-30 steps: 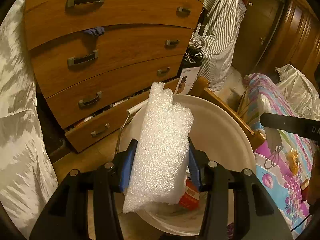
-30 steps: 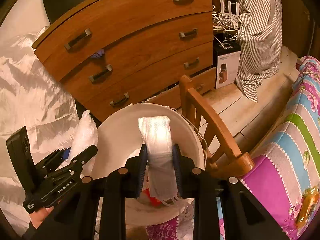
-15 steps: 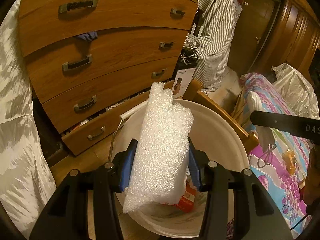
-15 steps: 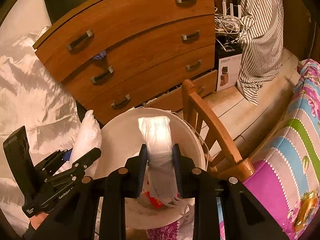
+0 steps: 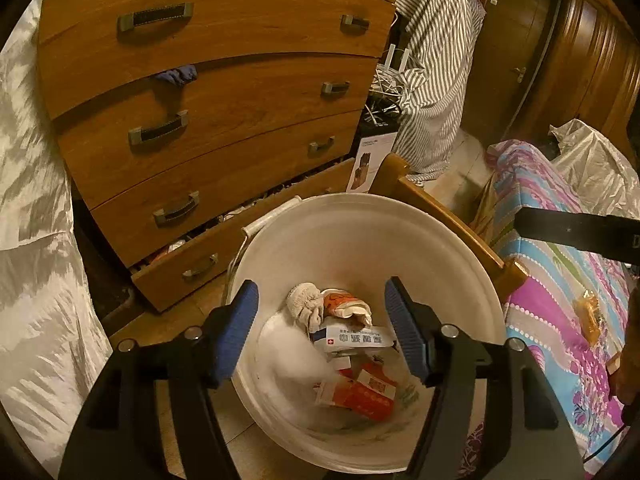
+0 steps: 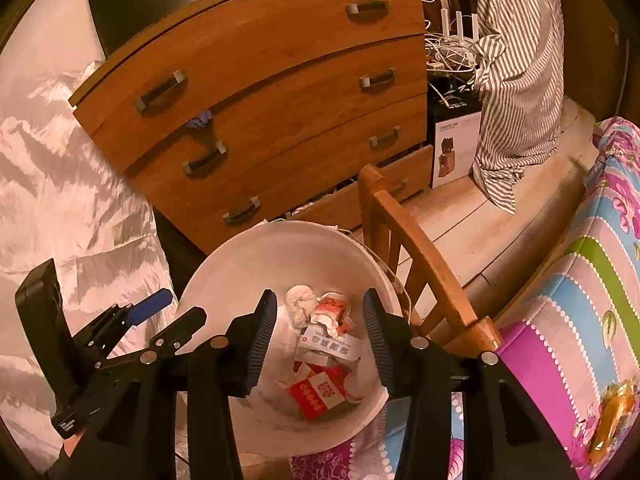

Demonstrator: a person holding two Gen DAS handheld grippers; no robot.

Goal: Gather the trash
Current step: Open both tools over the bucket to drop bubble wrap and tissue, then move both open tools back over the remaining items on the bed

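A white bucket (image 5: 360, 224) stands on the floor below both grippers; it also shows in the right wrist view (image 6: 256, 256). It holds trash: a crumpled white tissue (image 5: 306, 306), a white wipes packet (image 5: 352, 336), red cartons (image 5: 360, 394) and blurred white foam (image 5: 288, 360). My left gripper (image 5: 322, 330) is open and empty over the bucket's near rim. My right gripper (image 6: 320, 340) is open and empty over the bucket. The left gripper shows at the lower left of the right wrist view (image 6: 160, 320).
A wooden chest of drawers (image 5: 216, 120) stands behind the bucket, its bottom drawer ajar. A wooden chair (image 6: 420, 264) is right of the bucket. A flowered bed cover (image 5: 560, 280) with an orange wrapper (image 6: 612, 412) lies to the right. Silvery cloth (image 5: 36, 240) hangs left.
Both grippers opened. The white foam wrap left the left gripper and the white pad left the right gripper; both dropped into the bucket.
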